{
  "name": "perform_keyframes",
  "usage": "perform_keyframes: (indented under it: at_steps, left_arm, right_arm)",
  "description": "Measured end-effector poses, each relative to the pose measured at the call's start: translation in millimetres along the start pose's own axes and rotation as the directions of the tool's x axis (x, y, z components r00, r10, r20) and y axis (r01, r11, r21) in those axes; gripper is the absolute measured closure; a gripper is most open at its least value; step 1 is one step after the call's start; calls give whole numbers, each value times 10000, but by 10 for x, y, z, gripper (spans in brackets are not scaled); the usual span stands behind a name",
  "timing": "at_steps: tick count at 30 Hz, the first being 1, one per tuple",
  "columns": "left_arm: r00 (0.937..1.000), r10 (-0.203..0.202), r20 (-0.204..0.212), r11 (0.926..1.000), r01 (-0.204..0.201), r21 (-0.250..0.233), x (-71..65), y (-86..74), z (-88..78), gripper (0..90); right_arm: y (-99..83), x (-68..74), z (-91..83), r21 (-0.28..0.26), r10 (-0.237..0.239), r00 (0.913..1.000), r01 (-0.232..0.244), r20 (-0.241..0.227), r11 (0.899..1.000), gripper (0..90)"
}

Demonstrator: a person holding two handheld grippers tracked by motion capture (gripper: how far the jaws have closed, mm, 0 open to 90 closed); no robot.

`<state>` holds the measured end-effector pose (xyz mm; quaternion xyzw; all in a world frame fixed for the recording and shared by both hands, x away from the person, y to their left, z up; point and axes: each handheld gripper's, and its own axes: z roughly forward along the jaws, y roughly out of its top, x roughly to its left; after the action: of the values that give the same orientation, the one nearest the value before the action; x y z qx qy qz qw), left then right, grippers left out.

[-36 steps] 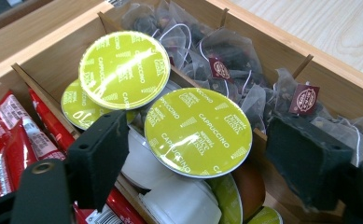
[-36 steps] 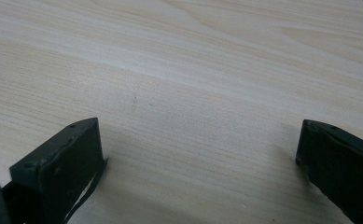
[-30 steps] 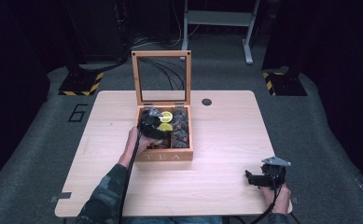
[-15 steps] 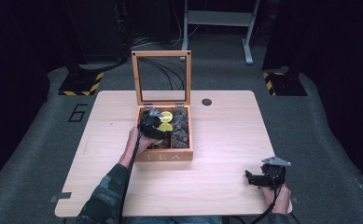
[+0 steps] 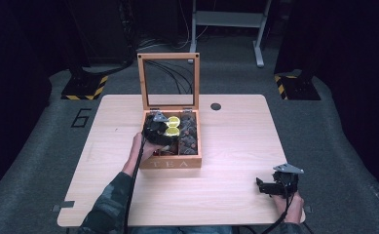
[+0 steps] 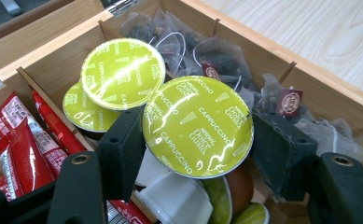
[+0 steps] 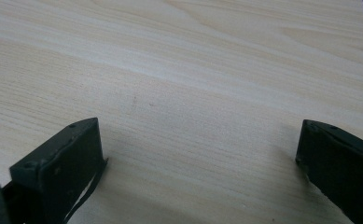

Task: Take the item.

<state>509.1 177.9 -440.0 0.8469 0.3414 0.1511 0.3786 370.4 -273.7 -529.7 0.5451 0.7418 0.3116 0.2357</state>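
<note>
The left tool (image 6: 195, 140) has just closed its jaws on a green cappuccino capsule (image 6: 198, 126) inside the open wooden tea box (image 5: 175, 163), in a middle compartment just beside two more capsules (image 6: 116, 84) and the red sachets (image 6: 25, 149). The right tool (image 5: 270, 186), jaws wide and holding nothing, rests unmoved near the counter's (image 5: 236, 136) front right corner, bare wood between it and the box.

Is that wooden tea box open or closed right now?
Open. The wooden tea box has its glass-paned lid standing upright at the back, and the green capsules and tea bags inside are uncovered.
</note>
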Motion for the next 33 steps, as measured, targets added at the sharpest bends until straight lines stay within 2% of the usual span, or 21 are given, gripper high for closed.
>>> perform_keyframes:
  at_steps: [7,13,26,29,30,33]
  left_arm:
    - [9999,130,16,9997,-130,-211,-37,22,-96,369]
    - [9995,280,-178,9989,-286,-382,-72,35,-235,369]
    - [9991,295,-291,9958,-319,-853,-100,-2,-500,369]
    - [9987,339,-376,9958,-370,-842,-102,-15,-537,369]
    - [9978,458,-479,9955,-496,-812,-101,-30,-554,369]
    - [9977,430,-519,9959,-469,-772,-89,-92,-586,369]
  right_arm:
    - [0,0,0,1,14,10000,-14,-2,10000,0]
    - [0,-1,1,1,13,10000,-13,-7,10000,0]
    - [2,-5,5,-21,12,10000,-12,1,10000,0]
    - [2,-5,5,-22,33,10000,-33,1,10000,0]
    - [3,-5,5,-21,42,10000,-42,-4,10000,0]
    - [3,-6,5,-22,44,10000,-44,-12,10000,0]
